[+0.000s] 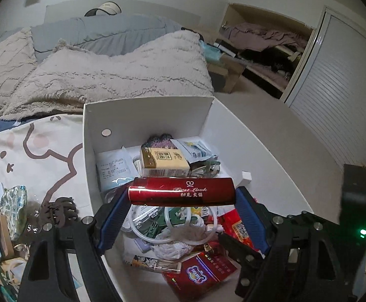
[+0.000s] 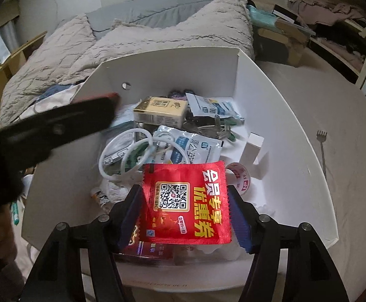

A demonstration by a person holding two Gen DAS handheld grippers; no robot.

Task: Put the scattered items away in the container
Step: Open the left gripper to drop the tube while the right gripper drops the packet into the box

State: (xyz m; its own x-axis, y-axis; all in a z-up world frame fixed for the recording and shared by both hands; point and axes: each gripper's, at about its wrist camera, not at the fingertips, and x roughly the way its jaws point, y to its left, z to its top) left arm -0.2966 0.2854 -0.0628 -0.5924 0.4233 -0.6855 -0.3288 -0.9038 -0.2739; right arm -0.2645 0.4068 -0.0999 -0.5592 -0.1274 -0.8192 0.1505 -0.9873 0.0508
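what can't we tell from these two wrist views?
- Right wrist view: whether the pads press the red sachet; its edges cover the blue pads.
- Right wrist view: the left gripper is motion-blurred; its load is hidden.
- Left wrist view: items under the red tube in the white box.
- Left wrist view: clutter at the left edge is cut off.

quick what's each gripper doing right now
left gripper: shut on the red tube, over the white box
right gripper: open, the red sachet loose between its pads
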